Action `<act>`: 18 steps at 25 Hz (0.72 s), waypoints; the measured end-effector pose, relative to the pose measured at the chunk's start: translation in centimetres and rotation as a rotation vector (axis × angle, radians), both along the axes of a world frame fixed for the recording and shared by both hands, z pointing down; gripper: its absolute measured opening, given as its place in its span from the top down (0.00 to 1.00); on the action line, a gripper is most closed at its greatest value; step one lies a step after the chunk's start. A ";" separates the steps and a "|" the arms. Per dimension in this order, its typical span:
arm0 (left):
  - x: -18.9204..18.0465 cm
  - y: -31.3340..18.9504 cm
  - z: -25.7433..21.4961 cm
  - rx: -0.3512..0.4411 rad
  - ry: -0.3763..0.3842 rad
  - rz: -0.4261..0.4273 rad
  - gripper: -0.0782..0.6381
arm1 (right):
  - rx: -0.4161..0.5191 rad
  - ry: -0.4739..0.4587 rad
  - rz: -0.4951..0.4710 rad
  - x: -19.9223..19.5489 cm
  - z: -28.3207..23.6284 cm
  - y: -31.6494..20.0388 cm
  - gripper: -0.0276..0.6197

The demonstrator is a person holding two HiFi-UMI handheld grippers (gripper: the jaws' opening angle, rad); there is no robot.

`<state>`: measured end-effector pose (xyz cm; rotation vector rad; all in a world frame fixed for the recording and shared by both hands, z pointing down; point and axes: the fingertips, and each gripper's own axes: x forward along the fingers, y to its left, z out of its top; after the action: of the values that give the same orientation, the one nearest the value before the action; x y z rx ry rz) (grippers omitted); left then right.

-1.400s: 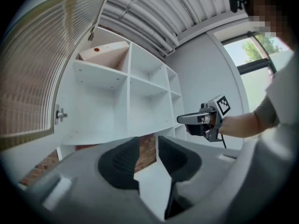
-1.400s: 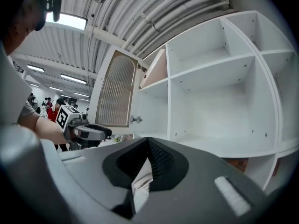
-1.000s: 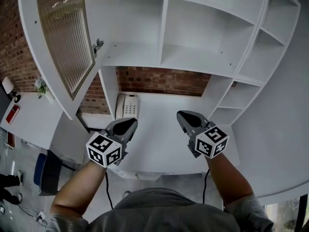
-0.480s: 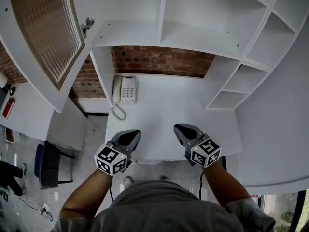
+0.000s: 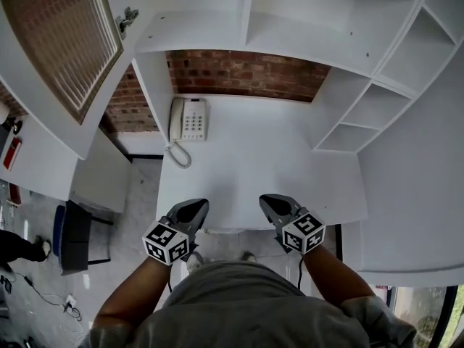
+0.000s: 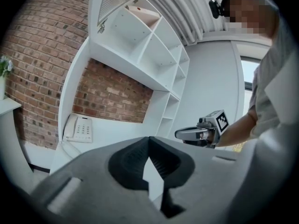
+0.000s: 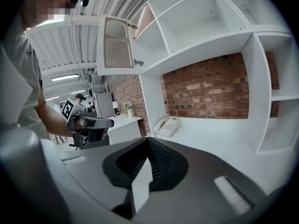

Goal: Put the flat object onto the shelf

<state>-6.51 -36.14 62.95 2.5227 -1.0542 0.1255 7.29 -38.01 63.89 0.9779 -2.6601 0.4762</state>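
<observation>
Both grippers have dropped toward the bottom of the head view. The left gripper (image 5: 194, 207) is at lower left and the right gripper (image 5: 274, 203) at lower right, both over the near edge of the white desk (image 5: 254, 158). Each has its jaws pressed together with nothing between them. A pale flat board (image 6: 145, 16) sits in a top compartment of the shelf unit (image 5: 246, 35), at the upper middle of the left gripper view, next to the open ribbed-glass door (image 5: 65, 35). From that, the placing looks finished: the board is on the shelf and both grippers are empty and well apart from it. A telephone (image 5: 188, 119) stands at the desk's upper left.
</observation>
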 end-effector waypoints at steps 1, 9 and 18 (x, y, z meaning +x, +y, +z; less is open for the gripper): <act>-0.2 0.0 0.2 -0.005 0.003 -0.005 0.89 | -0.006 -0.001 0.000 0.0 0.2 0.0 0.94; -0.7 -0.1 0.2 -0.014 0.013 -0.019 0.89 | -0.024 -0.014 -0.002 -0.3 0.6 0.0 0.94; -0.6 -0.1 -0.1 -0.011 0.014 -0.013 0.89 | -0.024 -0.012 0.004 0.1 0.0 -0.5 0.94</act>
<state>-7.12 -36.26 62.88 2.5029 -1.0611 0.1094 7.38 -38.54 63.94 0.9759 -2.6576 0.5160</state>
